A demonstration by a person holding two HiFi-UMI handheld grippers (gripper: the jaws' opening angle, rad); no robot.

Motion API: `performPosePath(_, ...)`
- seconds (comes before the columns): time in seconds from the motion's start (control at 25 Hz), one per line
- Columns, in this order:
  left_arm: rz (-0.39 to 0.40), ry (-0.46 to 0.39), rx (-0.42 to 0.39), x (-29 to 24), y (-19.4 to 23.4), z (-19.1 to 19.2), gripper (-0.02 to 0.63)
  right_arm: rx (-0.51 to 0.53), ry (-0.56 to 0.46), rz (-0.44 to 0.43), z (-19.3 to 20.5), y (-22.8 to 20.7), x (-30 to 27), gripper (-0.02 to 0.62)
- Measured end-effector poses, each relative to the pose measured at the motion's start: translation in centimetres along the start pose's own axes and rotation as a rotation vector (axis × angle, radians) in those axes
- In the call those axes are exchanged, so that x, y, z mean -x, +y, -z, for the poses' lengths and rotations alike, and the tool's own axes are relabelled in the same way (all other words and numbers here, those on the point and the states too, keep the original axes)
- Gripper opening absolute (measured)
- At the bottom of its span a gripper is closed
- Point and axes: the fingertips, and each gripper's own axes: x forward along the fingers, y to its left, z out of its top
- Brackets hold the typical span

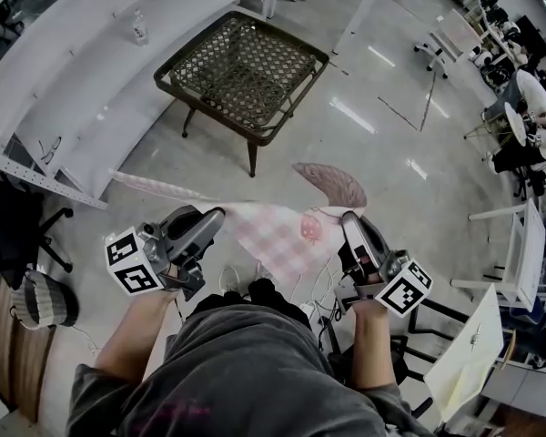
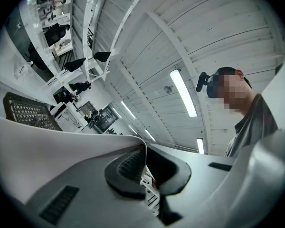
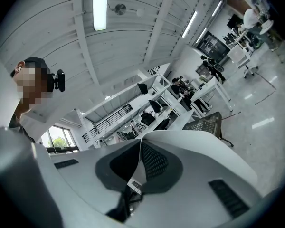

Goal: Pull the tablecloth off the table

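The pink checked tablecloth hangs off the floor between my two grippers, close to my body. One corner flaps up towards the right. The dark wicker table stands bare farther ahead, apart from the cloth. My left gripper is shut on the cloth's left edge, and my right gripper is shut on its right edge. Both gripper views point up at the ceiling. In them the left gripper and right gripper have their pads together, with a thin strip of cloth pinched between.
Long white shelving runs along the left, with a small bottle on it. A black office chair stands at the left. White desks stand at the right. Cables lie on the shiny floor by my feet.
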Motion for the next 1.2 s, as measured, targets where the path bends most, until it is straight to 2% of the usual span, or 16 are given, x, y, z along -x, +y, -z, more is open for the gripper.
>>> performPosePath(1.2, -0.015, -0.004, 0.002, -0.02, 0.78, -0.06, 0.0, -0.012, 0.017, 0.0, 0.25, -0.77, -0.91, 0.006)
